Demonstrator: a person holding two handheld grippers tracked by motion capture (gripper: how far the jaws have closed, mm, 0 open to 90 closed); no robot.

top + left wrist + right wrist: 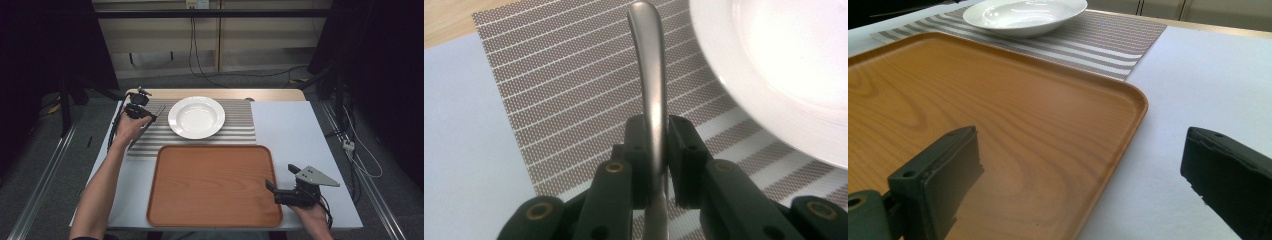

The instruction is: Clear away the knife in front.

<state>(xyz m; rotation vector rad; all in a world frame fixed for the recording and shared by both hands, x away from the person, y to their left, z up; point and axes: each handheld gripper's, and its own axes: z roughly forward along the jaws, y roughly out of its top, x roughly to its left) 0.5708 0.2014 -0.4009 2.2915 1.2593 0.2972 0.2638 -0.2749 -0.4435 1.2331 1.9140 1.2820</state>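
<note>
My left gripper (146, 114) is shut on the handle of a metal fork (158, 110), held a little above the striped placemat (240, 125) just left of the white plate (196, 117). In the left gripper view the fork handle (651, 75) runs up between the pads of the left gripper (656, 132), with the plate (774, 60) to the right. My right gripper (282, 177) stands open at the right edge of the wooden tray (215, 185), nothing between its jaws. In the right gripper view the right gripper (1078, 170) straddles the tray's rim (1133, 115).
A pale sheet (290, 135) covers the table to the right of the placemat and tray. The empty plate (1023, 15) rests on the placemat (1118, 40) beyond the tray. Cables hang behind the table's far edge.
</note>
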